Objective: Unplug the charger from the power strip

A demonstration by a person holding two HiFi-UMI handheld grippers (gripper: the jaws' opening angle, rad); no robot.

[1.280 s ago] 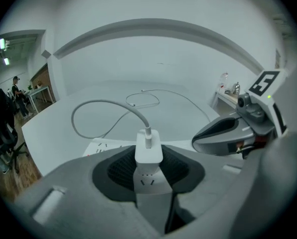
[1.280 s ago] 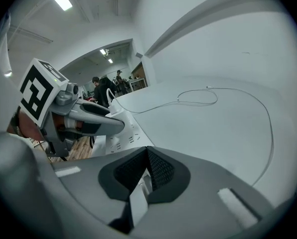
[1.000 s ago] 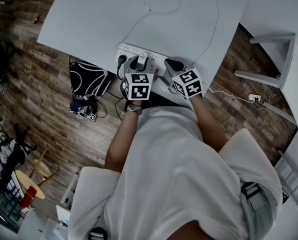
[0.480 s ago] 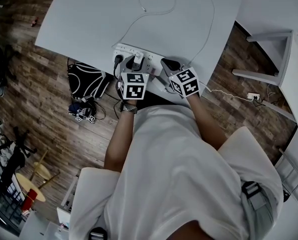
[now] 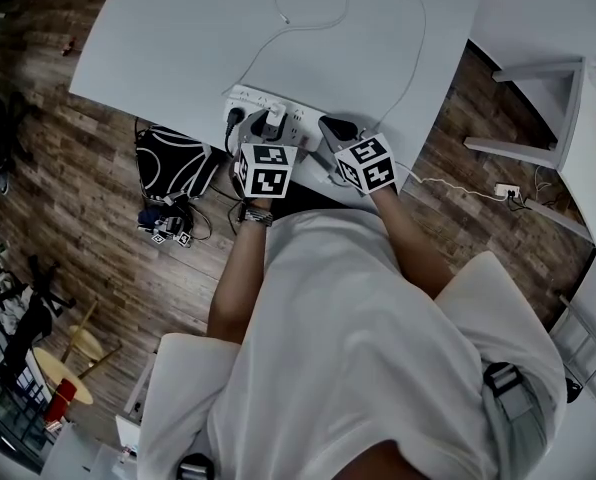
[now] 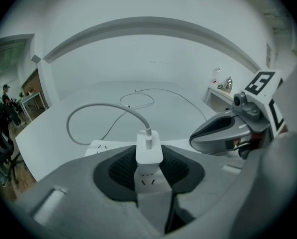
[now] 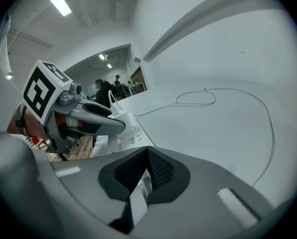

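A white charger stands plugged in the white power strip at the near edge of the table. Its cable loops away over the tabletop. My left gripper is shut on the charger, with a dark pad against each side. In the head view the charger sits just ahead of the left gripper. My right gripper is shut, its tips down at the right end of the strip. The right gripper view shows the strip and the left gripper to its left.
A black plug occupies the strip's left end. A second thin cable runs across the white table. On the wood floor lie a black bag and a wall plug. A white frame stands at the right.
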